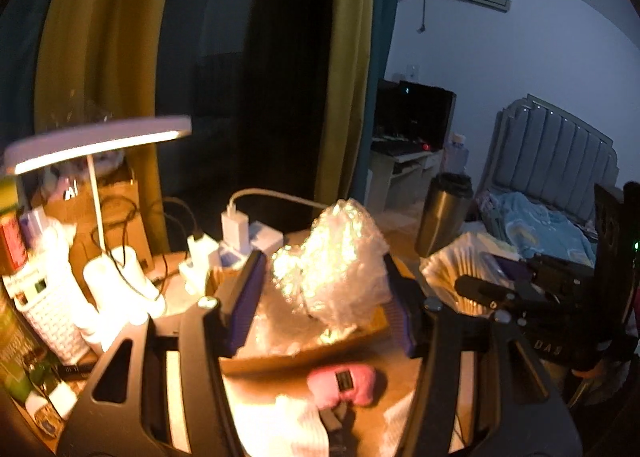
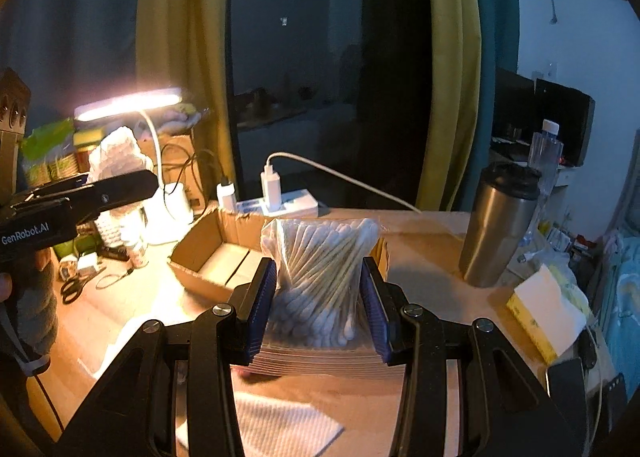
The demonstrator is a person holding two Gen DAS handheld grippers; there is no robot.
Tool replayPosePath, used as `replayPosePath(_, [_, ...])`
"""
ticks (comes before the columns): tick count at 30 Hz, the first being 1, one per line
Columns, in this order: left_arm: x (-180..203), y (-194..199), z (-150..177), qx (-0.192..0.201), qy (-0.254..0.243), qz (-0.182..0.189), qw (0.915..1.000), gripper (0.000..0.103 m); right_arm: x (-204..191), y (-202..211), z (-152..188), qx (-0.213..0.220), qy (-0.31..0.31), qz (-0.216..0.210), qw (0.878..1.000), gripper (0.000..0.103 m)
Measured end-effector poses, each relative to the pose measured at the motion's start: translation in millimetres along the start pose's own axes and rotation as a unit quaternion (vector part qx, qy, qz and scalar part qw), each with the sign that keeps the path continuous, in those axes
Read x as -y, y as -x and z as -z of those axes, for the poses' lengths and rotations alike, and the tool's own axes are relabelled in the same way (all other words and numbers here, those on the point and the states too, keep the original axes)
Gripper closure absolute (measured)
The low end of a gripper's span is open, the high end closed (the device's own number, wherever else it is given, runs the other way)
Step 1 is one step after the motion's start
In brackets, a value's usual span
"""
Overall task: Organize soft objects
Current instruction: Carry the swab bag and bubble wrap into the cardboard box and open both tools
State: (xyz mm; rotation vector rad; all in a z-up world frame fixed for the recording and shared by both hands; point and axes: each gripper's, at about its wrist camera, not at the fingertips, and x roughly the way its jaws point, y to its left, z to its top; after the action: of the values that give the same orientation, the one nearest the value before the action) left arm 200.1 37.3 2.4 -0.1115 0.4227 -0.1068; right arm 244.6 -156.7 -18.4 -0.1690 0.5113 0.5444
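Two hand-held grippers appear above a wooden desk (image 2: 424,253) lit by a desk lamp (image 2: 128,101). The right gripper (image 2: 319,299) is clamped on a clear bag of cotton swabs (image 2: 320,277), its blue-padded fingers (image 2: 262,297) pressing the bag's two sides; the bag stands upright, held just in front of an open cardboard box (image 2: 208,253). The left gripper (image 1: 322,297) has its fingers spread, and a crumpled wad of bubble wrap (image 1: 332,265) sits between them over the cardboard box (image 1: 304,353); the wrap touches or nearly touches the right-hand finger, while a gap shows at the left-hand finger (image 1: 244,297), and whether it is gripped cannot be told. In the left wrist view a pink plush toy (image 1: 344,383) lies on the desk just in front of the box, beside a white cloth (image 1: 296,429). A folded white cloth (image 2: 272,429) also lies below the right gripper. A steel tumbler (image 2: 500,225) stands to the right of the box, a white power strip (image 2: 288,205) with plugged chargers behind it, and a tissue pack (image 2: 548,317) near the desk's right edge.
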Motion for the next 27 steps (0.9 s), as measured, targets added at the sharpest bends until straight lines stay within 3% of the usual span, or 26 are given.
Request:
replayPosePath(11, [-4, -31, -16, 0.019, -0.008, -0.028, 0.9994, 0.046, 13, -18, -28, 0.033, -0.001, 0.011, 0.999, 0.058])
replayPosePath(19, [-22, -81, 2, -0.008, 0.004, -0.052, 0.9986, 0.046, 18, -45, -33, 0.046, 0.004, 0.008, 0.999, 0.058])
replayPosePath(27, [-30, -118, 31, -0.044, 0.005, -0.059, 0.9973, 0.046, 16, -83, -28, 0.029, 0.000, -0.012, 1.000, 0.058])
